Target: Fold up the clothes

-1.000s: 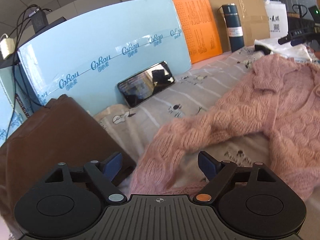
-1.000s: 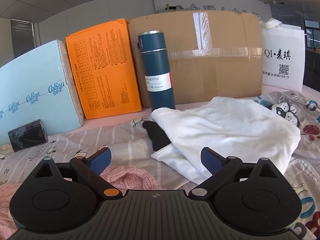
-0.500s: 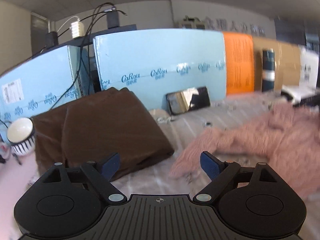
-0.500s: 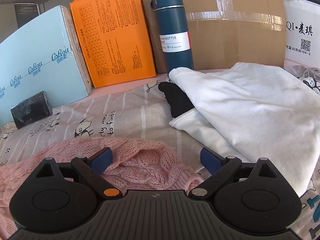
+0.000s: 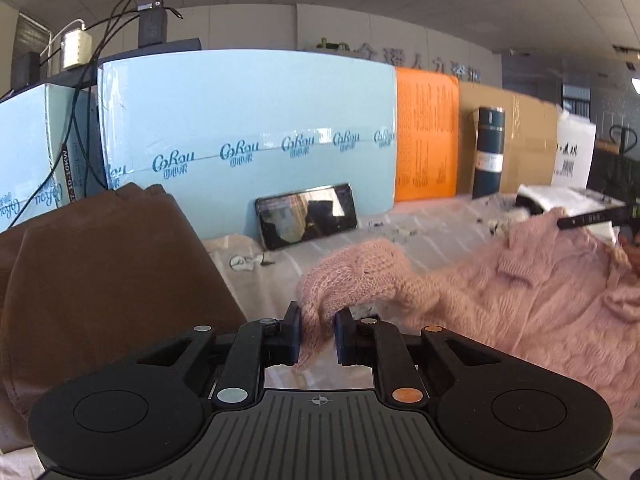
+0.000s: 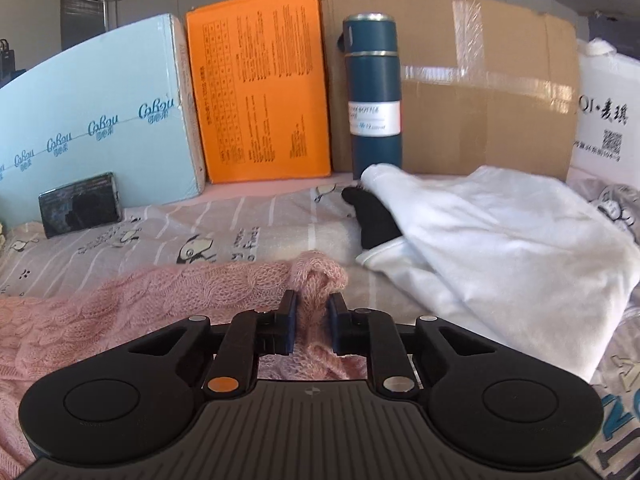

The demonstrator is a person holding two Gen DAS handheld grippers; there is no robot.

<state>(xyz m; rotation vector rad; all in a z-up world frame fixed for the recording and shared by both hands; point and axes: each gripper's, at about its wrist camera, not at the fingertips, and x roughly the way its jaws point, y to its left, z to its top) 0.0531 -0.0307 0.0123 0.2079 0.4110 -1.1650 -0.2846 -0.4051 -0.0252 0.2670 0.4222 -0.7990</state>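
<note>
Pink knit sweater (image 5: 520, 292) lies spread on printed bedsheet (image 6: 224, 236), near the boxes. Left gripper (image 5: 317, 334) jaws just closed, pinching one sleeve cuff. Right gripper (image 6: 312, 324) jaws just closed, clamped on the other cuff.

Left tongs (image 5: 317, 334): matte black ribbed housing, crosshair mark at centre, two round discs, blue-padded fingers (image 5: 291, 332); silver pivot cap left, orange right. Right tongs (image 6: 312, 326): same build, caps mirrored, orange left, silver right.
</note>
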